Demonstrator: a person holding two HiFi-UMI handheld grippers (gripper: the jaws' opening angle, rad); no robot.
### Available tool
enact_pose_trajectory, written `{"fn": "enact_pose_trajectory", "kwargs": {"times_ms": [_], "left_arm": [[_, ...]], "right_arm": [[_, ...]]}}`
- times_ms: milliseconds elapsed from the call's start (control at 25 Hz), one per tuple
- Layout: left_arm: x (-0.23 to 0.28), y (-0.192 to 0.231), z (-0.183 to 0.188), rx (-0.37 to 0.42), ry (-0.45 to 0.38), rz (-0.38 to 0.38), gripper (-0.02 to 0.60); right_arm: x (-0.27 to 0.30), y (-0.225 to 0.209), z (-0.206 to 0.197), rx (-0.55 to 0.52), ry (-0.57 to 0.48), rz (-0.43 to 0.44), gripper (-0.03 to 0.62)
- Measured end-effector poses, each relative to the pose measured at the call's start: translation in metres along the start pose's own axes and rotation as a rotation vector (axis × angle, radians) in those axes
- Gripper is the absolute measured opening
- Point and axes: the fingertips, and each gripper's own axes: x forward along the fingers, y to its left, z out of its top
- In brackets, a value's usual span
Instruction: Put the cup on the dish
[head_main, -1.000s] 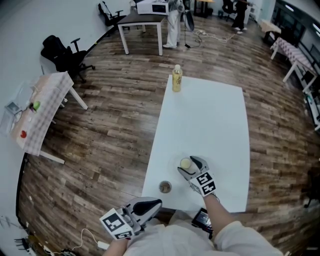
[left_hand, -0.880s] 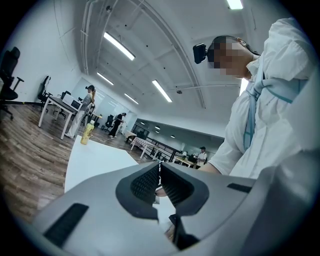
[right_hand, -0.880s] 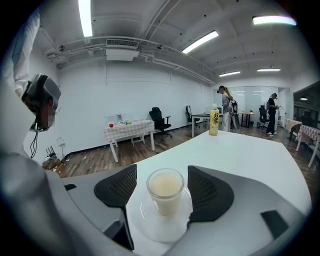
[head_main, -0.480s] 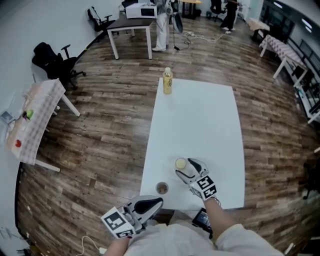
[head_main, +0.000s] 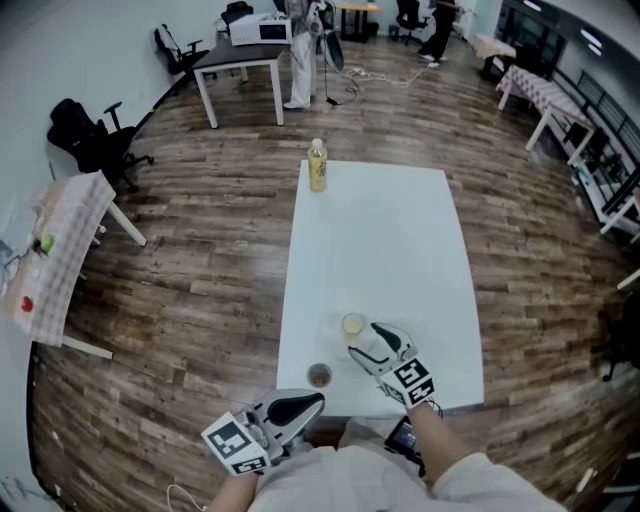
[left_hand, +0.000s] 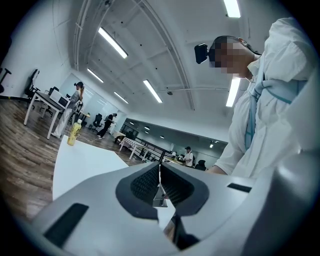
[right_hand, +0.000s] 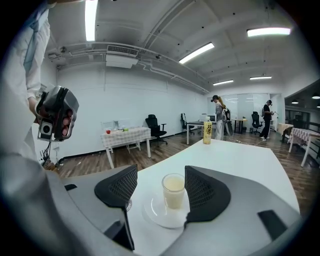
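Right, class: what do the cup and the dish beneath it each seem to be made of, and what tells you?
The cup is probably clear glass or plastic: its wall is see-through and shows pale cream contents. The dish is likely glazed ceramic, possibly plastic: plain white, smooth, slightly shiny.

place: open office | wood floor (head_main: 200, 260), desk (head_main: 233, 56), swivel chair (head_main: 85, 140) — ceiling strip lights (right_hand: 196, 52)

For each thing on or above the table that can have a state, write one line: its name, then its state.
Cup: upright on the dish, holding pale liquid.
Dish: flat on the table, carrying the cup.
Right gripper: open, jaws either side of the cup.
Left gripper: shut, empty, off the table's near edge.
Bottle: upright at the table's far corner.
Second cup: upright on the table, apart from the dish.
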Motion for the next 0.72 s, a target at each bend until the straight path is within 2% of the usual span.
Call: {"fn": "enact_pose_trajectory", "kwargs": {"times_ms": [80, 280, 440, 720], "left_arm": [[-0.001, -0.001, 0.0, 0.0, -0.001, -0.009, 0.009], [-0.005, -0.002, 0.001, 0.005, -0.001, -0.033, 0.009], [-0.009, -0.006, 0.002, 0.01, 0.0, -0.055, 0.009], [-0.014, -0.01, 0.003, 0.02, 0.006, -0.096, 0.009]], "right_arm": [[-0.007, 0.004, 0.003, 0.002, -0.004, -0.008, 0.302], [-0.021, 0.012, 0.006, -0.016, -0.022, -0.035, 0.215], [-0.035, 0.02, 0.013, -0.04, -0.053, -0.063, 0.084], [-0.059, 0.041, 0.024, -0.031, -0.073, -0.08, 0.04]]}}
